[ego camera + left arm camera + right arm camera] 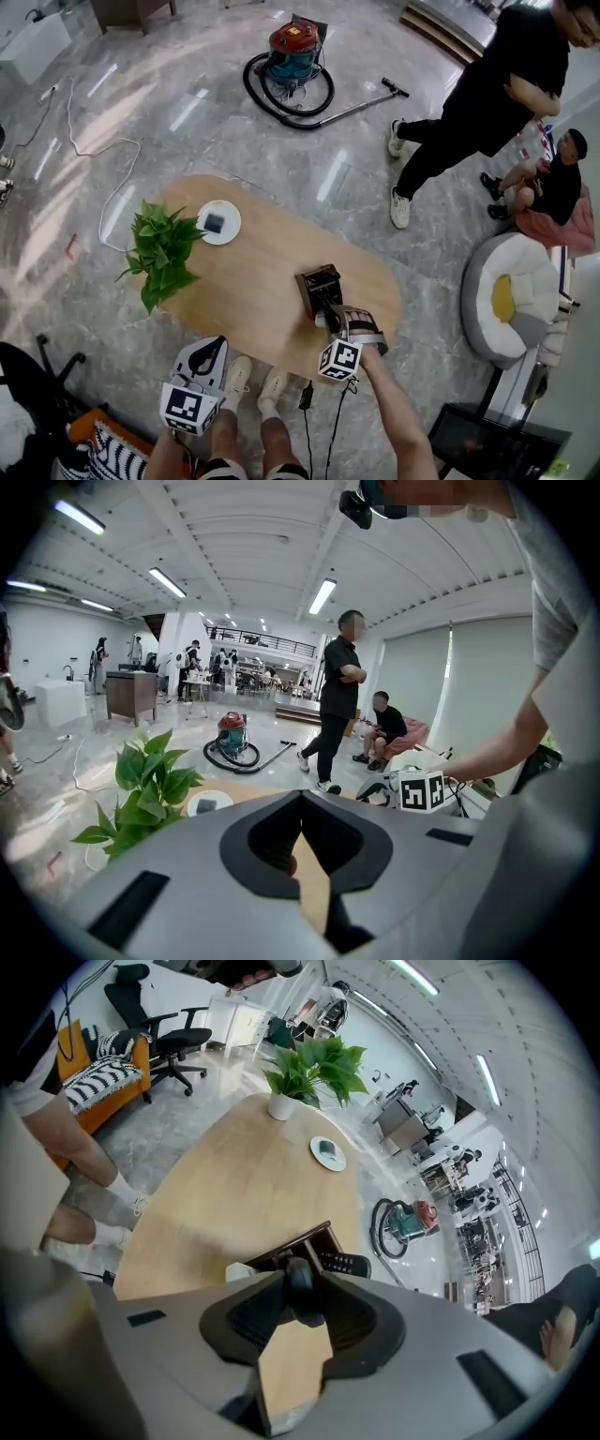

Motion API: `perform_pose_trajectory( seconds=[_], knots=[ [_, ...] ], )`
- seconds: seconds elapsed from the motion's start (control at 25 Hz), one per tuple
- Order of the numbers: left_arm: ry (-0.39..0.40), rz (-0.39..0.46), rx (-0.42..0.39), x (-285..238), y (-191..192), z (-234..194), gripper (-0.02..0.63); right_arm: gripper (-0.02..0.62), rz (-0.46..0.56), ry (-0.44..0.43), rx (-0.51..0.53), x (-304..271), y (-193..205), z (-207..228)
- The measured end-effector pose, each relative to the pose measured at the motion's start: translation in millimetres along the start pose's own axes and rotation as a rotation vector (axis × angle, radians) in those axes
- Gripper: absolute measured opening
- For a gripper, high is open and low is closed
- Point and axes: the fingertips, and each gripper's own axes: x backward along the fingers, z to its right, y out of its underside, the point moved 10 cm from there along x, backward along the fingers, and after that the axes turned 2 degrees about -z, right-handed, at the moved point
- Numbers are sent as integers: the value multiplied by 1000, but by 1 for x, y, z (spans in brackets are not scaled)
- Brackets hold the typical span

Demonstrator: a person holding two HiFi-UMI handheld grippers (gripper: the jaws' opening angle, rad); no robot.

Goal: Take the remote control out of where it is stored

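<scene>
A dark brown storage box stands on the oval wooden table, toward its right end. My right gripper points steeply down at the box's near side. In the right gripper view the black rounded end of a remote control sits between the fingertips of the right gripper, which close on it. A second remote with buttons lies in the box. My left gripper hangs off the table's near edge with its tips together and nothing in them.
A potted plant and a white plate with a dark item sit at the table's left end. A vacuum cleaner is on the floor beyond. One person stands, another sits at the right, by a white seat.
</scene>
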Motion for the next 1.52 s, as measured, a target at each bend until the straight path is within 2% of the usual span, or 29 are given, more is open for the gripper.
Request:
perform_pose_trajectory(
  seconds=[0.72, 1.04, 1.52],
  knots=[
    [-5, 34, -19, 22, -20, 7, 6, 120, 9, -6, 10, 41, -1, 11],
    [-13, 54, -32, 36, -32, 10, 6, 110, 22, 23, -26, 69, -7, 17],
    [-15, 80, -51, 63, -41, 11, 5, 106, 47, 62, -9, 108, -27, 21]
  ],
)
